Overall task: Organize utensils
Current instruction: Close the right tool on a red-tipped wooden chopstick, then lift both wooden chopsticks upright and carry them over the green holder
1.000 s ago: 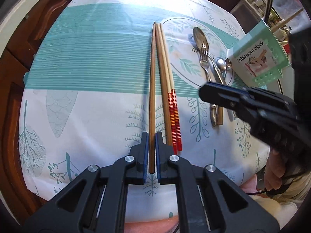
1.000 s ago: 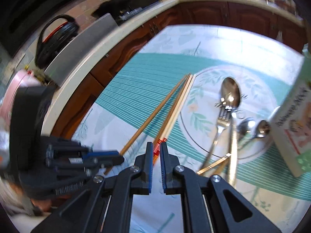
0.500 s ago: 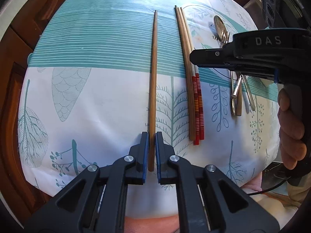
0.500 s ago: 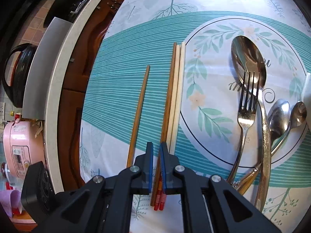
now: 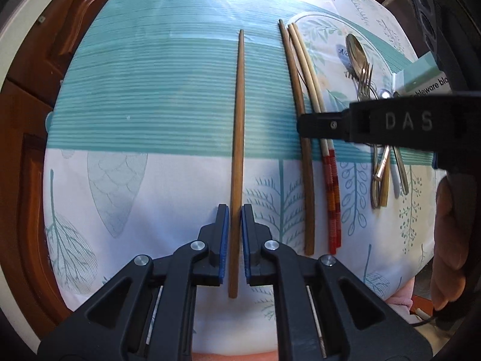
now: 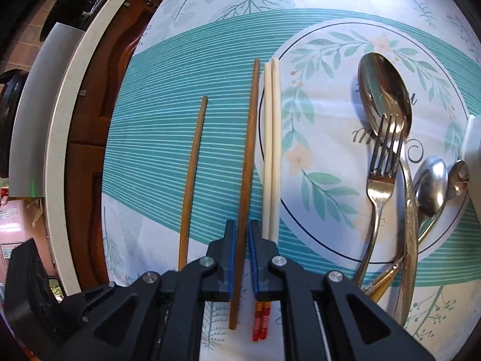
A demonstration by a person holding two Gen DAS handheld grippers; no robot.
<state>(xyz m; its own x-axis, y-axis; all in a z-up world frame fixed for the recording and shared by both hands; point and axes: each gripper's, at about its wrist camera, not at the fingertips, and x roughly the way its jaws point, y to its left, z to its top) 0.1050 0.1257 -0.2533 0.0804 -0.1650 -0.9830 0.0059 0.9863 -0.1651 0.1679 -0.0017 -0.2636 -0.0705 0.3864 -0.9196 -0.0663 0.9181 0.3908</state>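
My left gripper (image 5: 235, 210) is shut on a brown wooden chopstick (image 5: 238, 138) that lies along the cloth, apart from the others. My right gripper (image 6: 240, 228) has its jaws closed around the second brown chopstick (image 6: 249, 138), which lies beside a pair of pale chopsticks with red-striped ends (image 6: 272, 138). That pair also shows in the left wrist view (image 5: 312, 90). A large spoon (image 6: 384, 90), a fork (image 6: 381, 174) and two small spoons (image 6: 433, 180) lie on the printed plate circle at the right.
The teal and white tablecloth (image 5: 150, 105) covers the table. A "Tableware block" box (image 5: 427, 81) stands at the far right. Brown cabinets (image 6: 90, 150) and a white counter edge (image 6: 54, 138) lie to the left. A hand (image 5: 451, 234) holds the right gripper.
My left gripper has carried its brown chopstick left, away from the other three. My right gripper has come down over the second brown chopstick and now brackets it.
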